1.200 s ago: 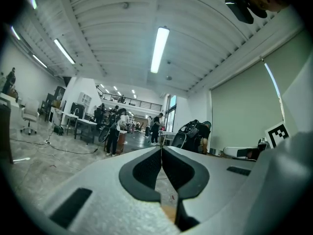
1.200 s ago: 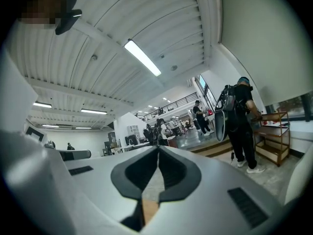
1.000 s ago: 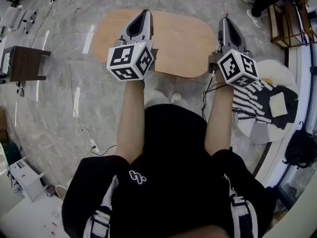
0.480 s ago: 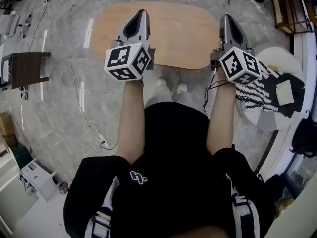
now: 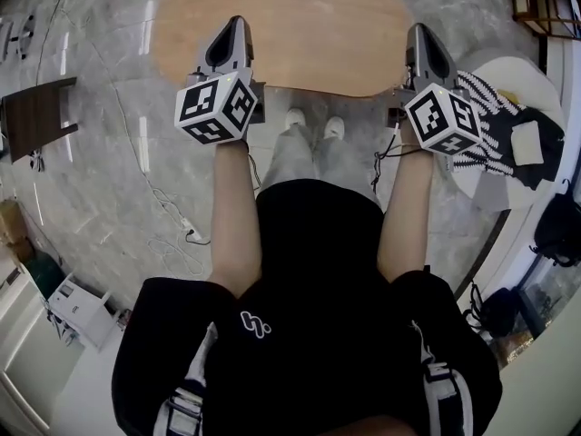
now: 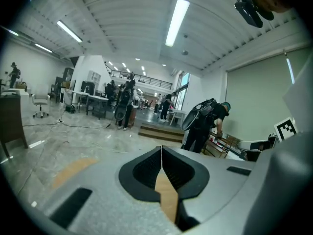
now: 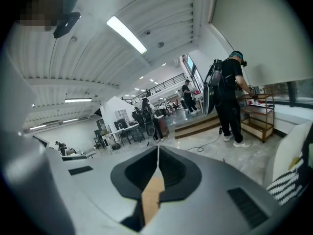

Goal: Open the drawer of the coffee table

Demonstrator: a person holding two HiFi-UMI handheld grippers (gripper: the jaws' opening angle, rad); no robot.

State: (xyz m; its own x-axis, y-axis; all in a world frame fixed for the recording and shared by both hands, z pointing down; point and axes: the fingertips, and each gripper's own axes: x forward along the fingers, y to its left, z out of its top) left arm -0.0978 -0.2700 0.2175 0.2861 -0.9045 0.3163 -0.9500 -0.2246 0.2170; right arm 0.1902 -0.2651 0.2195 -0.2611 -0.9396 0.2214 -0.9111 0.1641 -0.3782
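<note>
The coffee table is an oval of light wood on the marble floor ahead of the person's feet; its drawer cannot be seen from above. My left gripper hangs over the table's near left edge, jaws shut and empty. My right gripper is over the near right end, also shut and empty. In the left gripper view the left gripper shows its pads pressed together, with a strip of the table's wood seen through the slot. The right gripper view has the right gripper closed the same way.
A round white stool with a striped cloth stands right of the table. A dark wooden chair is at the left. Cables trail over the floor. A person with a backpack stands by a wooden shelf beyond.
Both grippers have sunk toward the table's near edge, and the head view has moved closer to the table. Both pairs of jaws stayed shut.
</note>
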